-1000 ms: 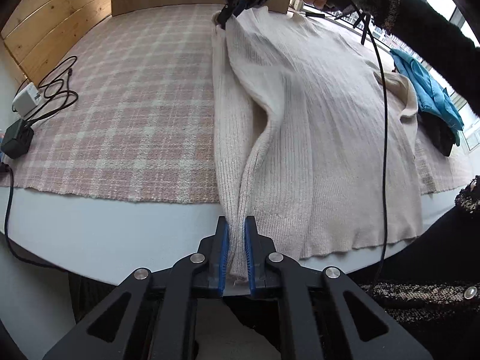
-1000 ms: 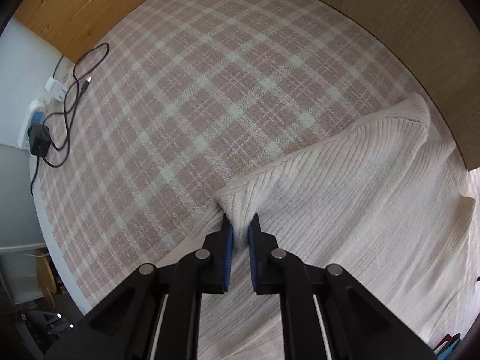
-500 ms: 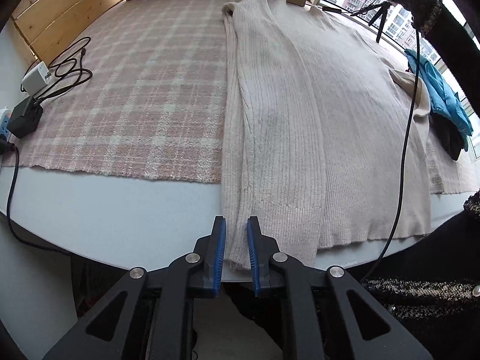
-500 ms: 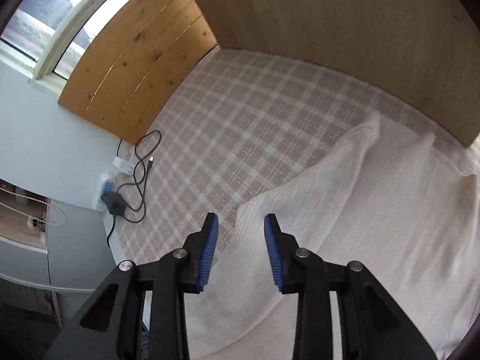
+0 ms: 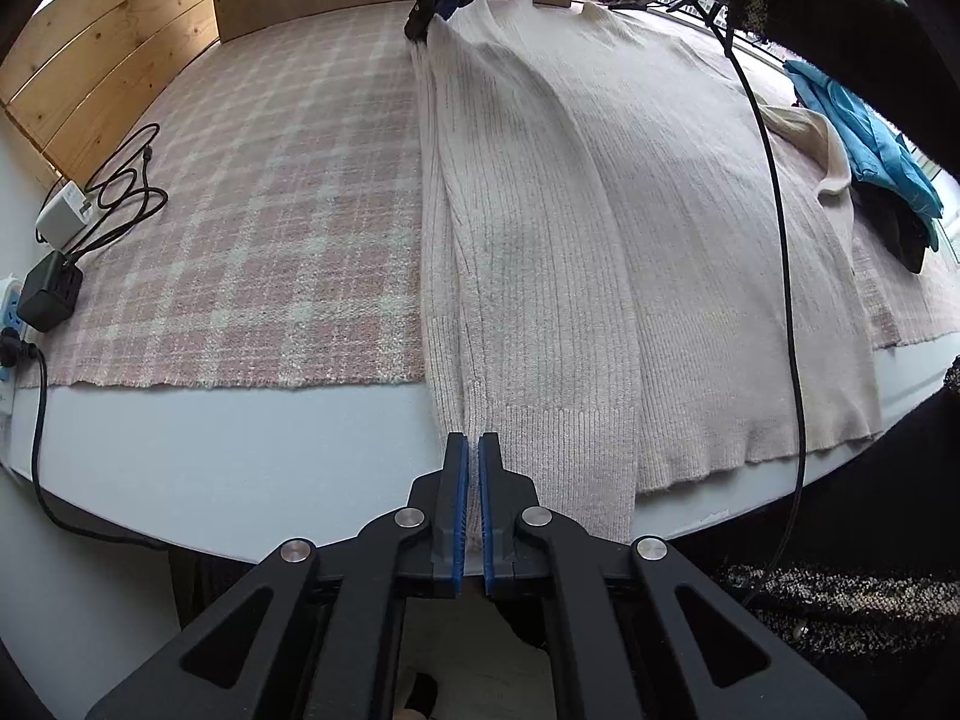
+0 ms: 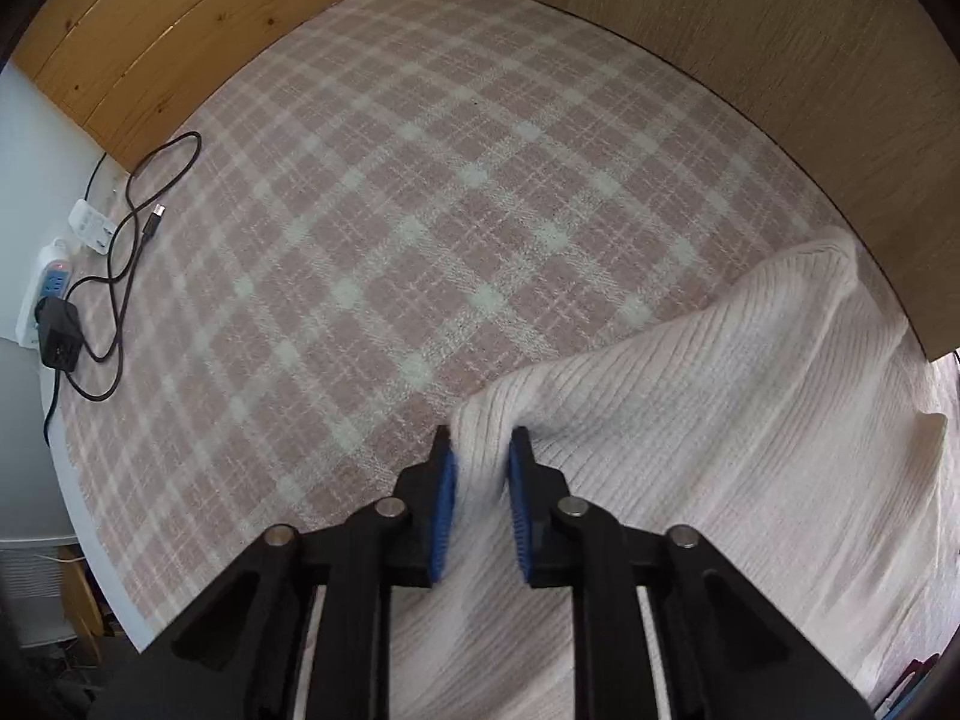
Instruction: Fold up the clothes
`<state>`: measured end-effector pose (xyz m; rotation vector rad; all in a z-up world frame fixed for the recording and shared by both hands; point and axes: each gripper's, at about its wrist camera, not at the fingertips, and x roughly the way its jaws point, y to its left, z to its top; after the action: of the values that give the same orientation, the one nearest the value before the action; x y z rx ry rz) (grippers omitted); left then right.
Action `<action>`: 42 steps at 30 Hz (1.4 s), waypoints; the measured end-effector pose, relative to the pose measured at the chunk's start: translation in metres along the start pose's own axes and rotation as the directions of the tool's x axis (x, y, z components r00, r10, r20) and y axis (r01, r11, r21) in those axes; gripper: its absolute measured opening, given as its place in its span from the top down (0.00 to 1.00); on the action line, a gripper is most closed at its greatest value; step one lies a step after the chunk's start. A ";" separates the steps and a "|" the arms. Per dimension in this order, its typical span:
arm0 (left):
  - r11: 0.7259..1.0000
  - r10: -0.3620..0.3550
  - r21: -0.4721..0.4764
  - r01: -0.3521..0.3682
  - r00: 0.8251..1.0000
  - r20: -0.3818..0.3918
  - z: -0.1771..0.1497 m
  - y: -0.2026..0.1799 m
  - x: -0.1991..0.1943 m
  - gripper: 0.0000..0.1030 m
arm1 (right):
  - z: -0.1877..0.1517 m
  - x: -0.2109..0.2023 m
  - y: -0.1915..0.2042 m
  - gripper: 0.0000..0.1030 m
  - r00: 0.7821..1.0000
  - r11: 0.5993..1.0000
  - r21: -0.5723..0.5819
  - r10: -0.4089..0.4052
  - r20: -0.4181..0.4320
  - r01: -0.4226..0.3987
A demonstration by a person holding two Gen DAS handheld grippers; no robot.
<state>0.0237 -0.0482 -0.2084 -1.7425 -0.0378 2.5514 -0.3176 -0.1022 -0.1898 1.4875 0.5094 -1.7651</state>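
A cream ribbed sweater (image 5: 600, 228) lies lengthwise on a pink plaid cloth (image 5: 270, 210), its left side folded over the body. My left gripper (image 5: 471, 468) is shut on the sweater's hem corner at the table's near edge. My right gripper (image 6: 480, 468) sits at the sweater's far shoulder fold (image 6: 690, 408), its jaws closing around a ridge of knit with a gap still between the pads. The right gripper also shows in the left wrist view (image 5: 438, 6), at the sweater's far end.
A white power strip (image 6: 48, 294), chargers (image 5: 51, 294) and black cables (image 5: 126, 192) lie at the left edge. Wooden panels (image 6: 750, 60) stand behind the table. A blue garment (image 5: 870, 138) on dark clothes lies at the far right. A black cable (image 5: 780, 240) hangs across the sweater.
Half a second ago both grippers were open and off the sweater. Now the left has closed on the hem and the right has dropped back onto the shoulder fold, closing.
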 end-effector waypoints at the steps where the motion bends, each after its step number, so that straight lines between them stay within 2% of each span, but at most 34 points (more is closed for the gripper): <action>1: 1.000 -0.001 0.014 0.001 1.000 0.008 0.009 -0.008 -0.002 0.97 | -0.005 -0.012 -0.011 0.89 0.999 0.999 0.035 0.037 0.031 -0.038; 4: 0.997 -0.006 0.075 0.004 1.000 0.027 0.018 -0.032 -0.017 0.97 | -0.027 -0.051 -0.048 0.90 0.985 0.982 0.129 0.119 0.127 -0.136; 7: 0.986 -0.017 0.168 0.011 0.999 0.038 0.019 -0.064 -0.030 0.98 | -0.068 -0.081 -0.088 0.90 0.967 0.956 0.228 0.138 0.216 -0.187; 10: 0.966 -0.099 0.240 0.093 0.995 0.015 0.016 -0.094 -0.031 0.97 | -0.114 -0.092 -0.125 0.90 0.945 0.906 0.339 0.157 0.288 -0.254; 11: 0.957 -0.123 0.265 0.122 0.992 -0.012 0.014 -0.104 -0.026 0.97 | -0.125 -0.088 -0.131 0.89 0.947 0.904 0.348 0.151 0.284 -0.248; 13: 0.939 -0.126 0.314 0.137 0.990 -0.055 0.009 -0.121 -0.020 0.94 | -0.139 -0.074 -0.141 0.86 0.975 0.914 0.375 0.079 0.206 -0.153; 15: 0.945 -0.127 0.296 0.140 0.990 -0.061 0.004 -0.114 -0.025 0.94 | -0.150 -0.065 -0.149 0.86 0.991 0.920 0.384 0.034 0.126 -0.080; 16: 0.950 -0.132 0.279 0.144 0.989 -0.059 0.002 -0.109 -0.029 0.93 | -0.154 -0.071 -0.150 0.85 0.991 0.922 0.379 0.032 0.132 -0.080; 18: 0.962 -0.125 0.239 0.131 0.991 -0.038 0.002 -0.096 -0.039 0.93 | -0.162 -0.096 -0.150 0.84 0.981 0.932 0.356 -0.003 0.193 -0.067; 20: 0.974 -0.094 0.204 0.093 0.996 -0.005 -0.001 -0.075 -0.045 0.94 | -0.163 -0.120 -0.143 0.84 0.962 0.945 0.321 -0.033 0.270 -0.058; 21: 0.979 -0.081 0.187 0.078 0.997 0.009 0.002 -0.069 -0.041 0.94 | -0.160 -0.128 -0.138 0.83 0.954 0.953 0.295 -0.022 0.298 -0.070; 24: 0.984 -0.055 0.172 0.049 0.998 0.031 0.014 -0.059 -0.030 0.94 | -0.144 -0.128 -0.123 0.81 0.949 0.963 0.252 0.009 0.315 -0.093; 26: 0.983 -0.065 0.175 0.060 0.998 0.026 0.026 -0.063 -0.019 0.93 | -0.132 -0.119 -0.128 0.81 0.945 0.952 0.275 0.037 0.324 -0.131; 29: 0.980 -0.064 0.191 0.061 0.998 0.014 0.043 -0.070 -0.008 0.93 | -0.117 -0.106 -0.163 0.82 0.945 0.903 0.396 0.028 0.325 -0.163; 33: 0.983 -0.088 0.164 0.081 0.995 0.039 0.089 -0.060 -0.009 0.91 | -0.114 -0.106 -0.197 0.82 0.954 0.900 0.430 -0.067 0.292 -0.068; 34: 0.986 -0.086 0.151 0.077 0.995 0.054 0.109 -0.054 -0.010 0.90 | -0.114 -0.105 -0.205 0.82 0.956 0.899 0.435 -0.085 0.281 -0.048; 36: 0.989 -0.085 0.128 0.073 0.993 0.086 0.153 -0.044 -0.008 0.82 | -0.124 -0.109 -0.223 0.82 0.955 0.886 0.463 -0.122 0.271 -0.018; 38: 0.989 -0.082 0.134 0.067 0.990 0.110 0.202 -0.041 0.001 0.81 | -0.135 -0.115 -0.243 0.81 0.947 0.867 0.498 -0.185 0.264 0.030; 40: 0.984 -0.059 0.175 0.033 0.987 0.146 0.252 -0.045 0.017 0.80 | -0.146 -0.119 -0.266 0.66 0.942 0.844 0.534 -0.213 0.260 0.044; 42: 0.981 -0.068 0.189 0.037 0.985 0.159 0.294 -0.047 0.043 0.78 | -0.150 -0.120 -0.284 0.64 0.935 0.835 0.547 -0.241 0.262 0.061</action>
<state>-0.2648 0.0036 -0.1393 -1.4438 0.1405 2.5608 -0.4303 0.2201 -0.1584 1.4914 -0.0492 -2.3586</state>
